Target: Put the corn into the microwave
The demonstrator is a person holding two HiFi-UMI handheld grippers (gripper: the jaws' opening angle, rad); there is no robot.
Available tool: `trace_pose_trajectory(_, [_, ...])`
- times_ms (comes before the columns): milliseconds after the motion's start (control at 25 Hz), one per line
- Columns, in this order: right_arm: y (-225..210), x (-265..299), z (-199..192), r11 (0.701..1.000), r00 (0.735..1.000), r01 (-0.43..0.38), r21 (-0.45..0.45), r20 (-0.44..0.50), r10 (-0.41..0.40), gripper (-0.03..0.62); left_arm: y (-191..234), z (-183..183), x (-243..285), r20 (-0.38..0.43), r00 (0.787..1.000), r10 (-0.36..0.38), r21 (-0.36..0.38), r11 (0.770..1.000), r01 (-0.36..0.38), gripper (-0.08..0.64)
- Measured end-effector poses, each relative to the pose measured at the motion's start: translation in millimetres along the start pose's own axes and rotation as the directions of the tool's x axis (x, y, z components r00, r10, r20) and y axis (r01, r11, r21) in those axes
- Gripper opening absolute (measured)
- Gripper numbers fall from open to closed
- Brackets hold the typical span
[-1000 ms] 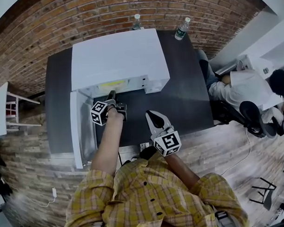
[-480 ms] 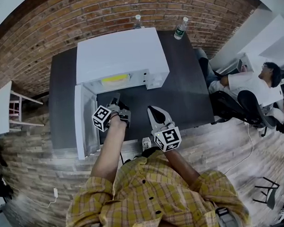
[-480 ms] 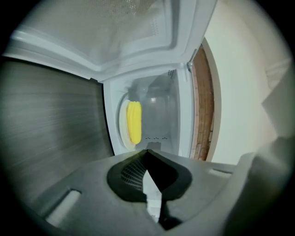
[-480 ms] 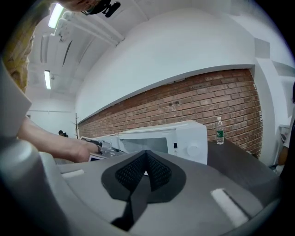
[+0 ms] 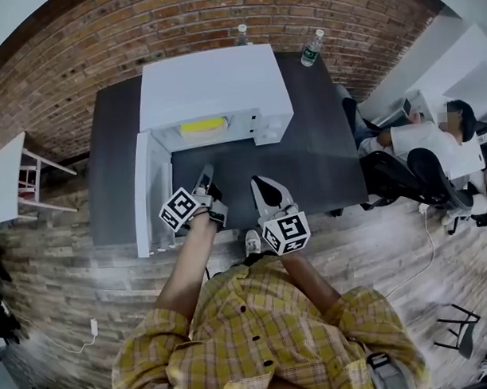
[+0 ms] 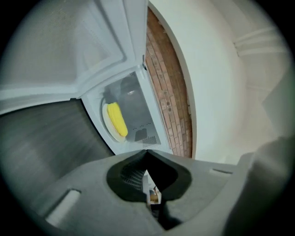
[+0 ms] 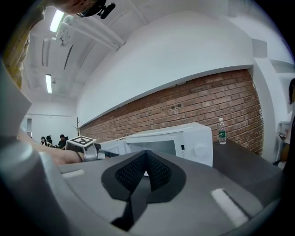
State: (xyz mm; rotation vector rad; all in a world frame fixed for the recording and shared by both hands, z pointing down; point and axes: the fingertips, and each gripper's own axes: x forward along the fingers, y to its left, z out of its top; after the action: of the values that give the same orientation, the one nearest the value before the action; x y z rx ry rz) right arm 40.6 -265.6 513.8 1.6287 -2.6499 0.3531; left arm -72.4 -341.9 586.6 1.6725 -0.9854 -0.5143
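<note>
Corn (image 6: pixel 117 119) sat inside the microwave (image 5: pixel 216 83), upper centre of the head view. Left gripper (image 5: pixel 204 183) and right gripper (image 5: pixel 261 187) both had jaws pressed together, empty. Placement looked done; next, probably pushing the open door (image 5: pixel 153 193) shut.

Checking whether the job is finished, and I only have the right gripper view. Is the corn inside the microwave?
Observer: Yes. The left gripper view shows the corn lying on the plate inside the microwave.
Operator: Is the left gripper holding anything?
Observer: No. It is shut, with nothing between its jaws.
Operator: And the door?
Observer: The head view shows the door standing wide open on the person's left.
</note>
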Motion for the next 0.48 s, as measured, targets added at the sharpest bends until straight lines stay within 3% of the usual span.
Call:
trace_pose_trajectory(120, [5,-5,1,1.000,1.000,0.004,0.012,0.010,-0.004,0.002,-15,-10,-12,-0.050,0.999,-0.015,0.145,0.989,0.022,-0.003])
trace_pose_trajectory(240, [9,-13,-1,1.000,1.000,0.009,0.015,0.012,-0.010,0.002,-30,-23,-25,-0.083,0.996,-0.026,0.285,0.957,0.049,-0.003])
trace_pose_trajectory(360, [13,-21,-2,1.000,1.000,0.008,0.013,0.016,-0.008,0.002,-48,-31,-39,-0.087,0.996,-0.029,0.421,0.905,0.063,-0.003])
trace_pose_trajectory(480, [16,-27,-2,1.000,1.000,0.011,0.021,0.025,-0.011,0.002,-57,-34,-51,-0.073,0.997,-0.008,0.551,0.833,0.047,-0.003])
